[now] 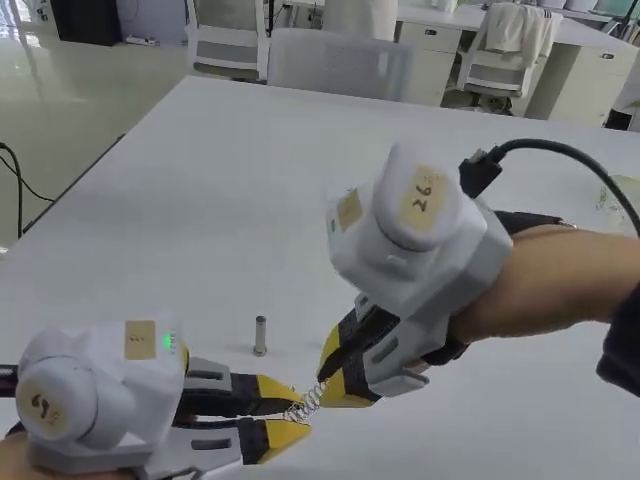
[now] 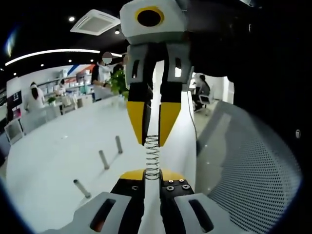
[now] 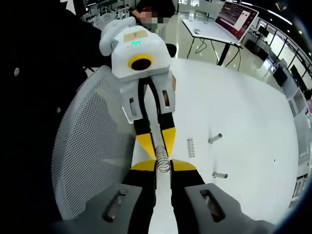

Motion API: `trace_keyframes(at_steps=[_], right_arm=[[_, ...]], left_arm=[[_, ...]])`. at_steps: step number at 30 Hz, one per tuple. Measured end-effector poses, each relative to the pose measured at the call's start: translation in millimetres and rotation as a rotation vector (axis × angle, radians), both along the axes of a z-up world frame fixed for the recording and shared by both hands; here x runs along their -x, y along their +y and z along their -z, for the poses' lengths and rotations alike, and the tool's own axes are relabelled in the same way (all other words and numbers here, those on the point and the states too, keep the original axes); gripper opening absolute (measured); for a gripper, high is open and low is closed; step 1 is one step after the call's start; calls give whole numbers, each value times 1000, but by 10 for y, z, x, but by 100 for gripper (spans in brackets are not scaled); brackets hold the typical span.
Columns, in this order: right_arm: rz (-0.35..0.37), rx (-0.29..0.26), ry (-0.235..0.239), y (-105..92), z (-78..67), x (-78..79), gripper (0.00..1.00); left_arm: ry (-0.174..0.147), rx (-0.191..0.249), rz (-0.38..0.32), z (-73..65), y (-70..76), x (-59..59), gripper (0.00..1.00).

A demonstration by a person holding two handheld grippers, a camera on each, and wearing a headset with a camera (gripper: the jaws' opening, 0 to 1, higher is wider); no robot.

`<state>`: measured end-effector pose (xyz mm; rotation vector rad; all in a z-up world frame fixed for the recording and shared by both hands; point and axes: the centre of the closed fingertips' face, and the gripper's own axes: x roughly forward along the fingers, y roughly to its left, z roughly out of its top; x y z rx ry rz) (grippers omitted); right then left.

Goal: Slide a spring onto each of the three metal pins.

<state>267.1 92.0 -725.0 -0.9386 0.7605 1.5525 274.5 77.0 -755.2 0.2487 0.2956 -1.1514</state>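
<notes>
My right tool point(image 1: 336, 386): round yellow sticker point(image 1: 422, 197) on the cap, handwritten "26". My left tool point(image 1: 286, 411): second sticker point(image 1: 45, 410), two handwritten digits, possibly "49", unsure.

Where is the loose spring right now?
In the right gripper view, the loose spring lies on the white table, just left of a metal pin.

Head view looks down at table point(image 1: 250, 200); gripper views face each other close, sharing spring point(image 2: 152, 156).
</notes>
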Motion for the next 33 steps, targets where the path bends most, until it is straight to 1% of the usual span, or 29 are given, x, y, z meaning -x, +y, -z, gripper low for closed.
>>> trace_keyframes(at_steps=[3,7,12,13,14,15,18,24,25,27,29,33], right_arm=[[-18,-5,-21,46,-15,19,7],[-26,-4,-26,63,-7,18,7],[-23,-23,-12,90,-17,17,8],[-19,-26,0,93,-19,21,8],[-18,-27,4,94,-16,26,8],[-20,-26,1,96,2,24,9],[-22,-12,-2,84,51,16,9],[-15,-7,13,67,107,11,9],[-14,-4,15,59,118,12,9],[-12,-3,15,52,122,7,9],[-10,-4,18,50,118,5,9],[-7,2,25,45,117,6,9]], left_arm=[[-5,2,1,-8,-8,3,2],[-10,-2,3,-6,8,12,2],[-12,-4,-1,-4,29,6,2],[-14,-1,-1,-12,27,5,2],[-18,12,-2,-36,21,1,2],[-16,19,-3,-54,18,-3,2],[-26,22,-1,-82,10,-10,2],[-38,28,2,-130,4,-12,2],[-40,34,2,-152,1,-14,2],[-44,39,1,-180,-5,-18,2],[-48,30,3,-177,-5,-20,2],[-45,33,5,-175,-12,-26,2]])
